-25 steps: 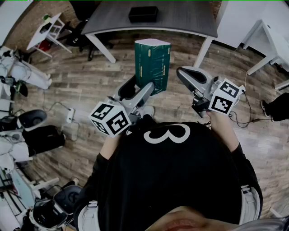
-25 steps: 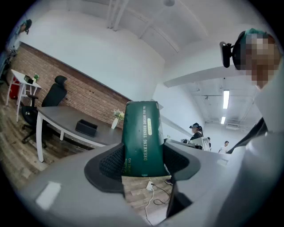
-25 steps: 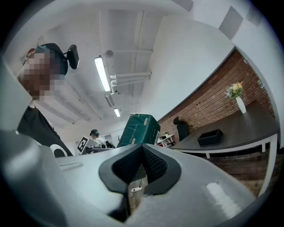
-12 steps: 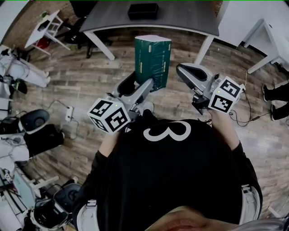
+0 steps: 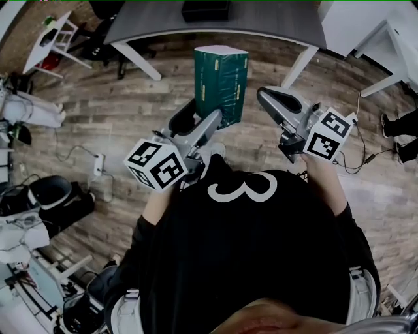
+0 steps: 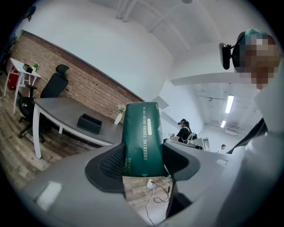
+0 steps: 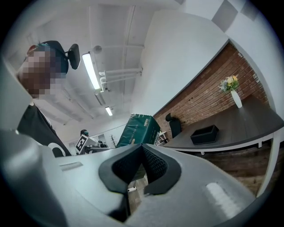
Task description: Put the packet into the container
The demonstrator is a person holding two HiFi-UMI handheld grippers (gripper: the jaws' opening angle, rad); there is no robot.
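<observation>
A tall dark green packet stands upright in the air over the wooden floor, with my left gripper shut on its lower part. In the left gripper view the packet fills the gap between the two dark pads. My right gripper hangs beside the packet on the right, shut, with nothing in it; its pads meet at the tips. The container, a black tray, sits on the grey table ahead, and also shows as the tray and the tray.
White tables stand at the right, a small white table and an office chair at the left. Machines and a cable lie on the floor at the left. A person's shoes are at the right edge.
Both grippers and the held packet have risen slightly in the head view. The table and tray have slid toward the top edge.
</observation>
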